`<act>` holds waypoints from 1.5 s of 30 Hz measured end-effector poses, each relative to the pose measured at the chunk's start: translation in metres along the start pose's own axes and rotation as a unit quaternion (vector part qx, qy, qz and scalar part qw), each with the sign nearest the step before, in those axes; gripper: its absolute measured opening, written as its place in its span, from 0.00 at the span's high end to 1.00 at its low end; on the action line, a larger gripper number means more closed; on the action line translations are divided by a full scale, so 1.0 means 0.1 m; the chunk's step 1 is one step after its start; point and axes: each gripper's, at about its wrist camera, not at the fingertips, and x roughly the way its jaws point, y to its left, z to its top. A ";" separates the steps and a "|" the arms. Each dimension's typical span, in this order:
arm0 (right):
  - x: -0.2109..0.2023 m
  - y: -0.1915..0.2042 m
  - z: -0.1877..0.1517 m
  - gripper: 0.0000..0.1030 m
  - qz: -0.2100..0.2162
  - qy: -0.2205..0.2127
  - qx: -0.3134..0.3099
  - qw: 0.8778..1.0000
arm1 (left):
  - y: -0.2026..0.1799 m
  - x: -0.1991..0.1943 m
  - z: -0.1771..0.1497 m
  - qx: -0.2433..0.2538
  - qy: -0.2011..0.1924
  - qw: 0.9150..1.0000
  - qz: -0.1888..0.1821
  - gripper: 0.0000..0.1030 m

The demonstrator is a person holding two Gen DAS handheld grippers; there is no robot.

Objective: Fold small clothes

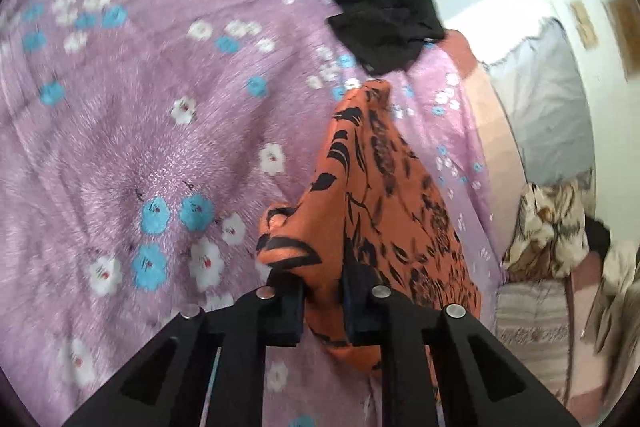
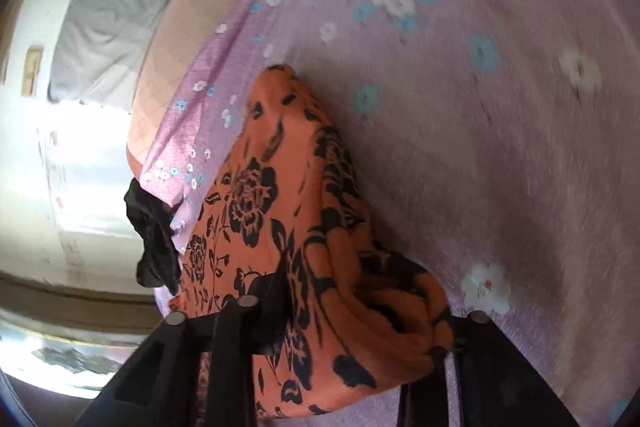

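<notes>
Both tongs are gripping the orange floral cloth point(image 1: 372, 195) above the lilac bedspread point(image 1: 140, 131): the left tongs point(image 1: 322, 311) are pinching one bunched end, the right tongs point(image 2: 360, 331) the other. Its long axis is running away from both towards the black garment point(image 1: 380, 15).

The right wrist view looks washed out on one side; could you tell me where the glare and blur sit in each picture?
Right wrist view: glare blows out the wall at left, and the purple bedspread is motion-smeared. Left wrist view: brightness at upper right, bedspread flowers blurred, the orange floral garment fairly sharp.
</notes>
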 end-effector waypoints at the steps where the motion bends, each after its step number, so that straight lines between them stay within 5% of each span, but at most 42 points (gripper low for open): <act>1: -0.03 0.06 -0.01 0.75 -0.003 -0.008 -0.017 1.000 | -0.04 -0.10 -0.05 0.018 -0.005 1.000 0.003 0.92; 7: -0.18 0.30 -0.03 0.76 0.000 -0.046 -0.080 0.996 | 0.01 -0.19 -0.16 0.061 0.003 0.997 0.047 0.94; 10: -0.03 0.14 0.01 0.73 -0.014 -0.017 -0.034 0.999 | 0.34 -0.01 -0.07 -0.004 0.051 0.998 0.033 0.91; 15: 0.04 -0.06 0.03 0.65 -0.007 0.002 0.029 1.000 | 0.61 0.03 0.06 -0.099 0.057 0.993 -0.024 0.54; 17: 0.07 -0.11 0.00 0.58 -0.012 0.005 0.040 0.999 | 0.59 0.04 0.08 -0.100 0.051 0.993 -0.037 0.34; 19: 0.10 -0.11 -0.02 0.56 -0.007 0.003 0.043 0.999 | 0.52 0.07 0.07 -0.093 0.050 0.993 -0.046 0.29; 24: 0.14 -0.01 -0.06 0.54 -0.025 0.000 0.006 1.000 | 0.43 0.17 0.09 -0.083 0.032 0.994 -0.056 0.37; 26: 0.16 0.03 -0.07 0.54 -0.031 0.000 -0.007 0.999 | 0.41 0.22 0.12 -0.075 0.026 0.996 -0.041 0.71; 31: 0.17 0.07 -0.08 0.61 -0.039 0.004 -0.027 0.999 | 0.34 0.28 0.14 -0.065 0.015 0.998 -0.018 0.81; 34: 0.16 0.09 -0.06 0.72 -0.044 -0.002 -0.038 0.998 | 0.19 0.15 0.10 -0.037 -0.005 0.999 -0.014 0.84; 40: -0.03 0.24 -0.04 0.77 -0.021 -0.046 -0.070 0.996 | -0.03 -0.25 -0.09 0.023 -0.017 0.999 -0.016 0.90; 45: 0.03 0.18 -0.01 0.77 -0.030 -0.035 -0.056 0.997 | 0.20 -0.06 -0.18 0.019 0.039 0.998 0.047 0.90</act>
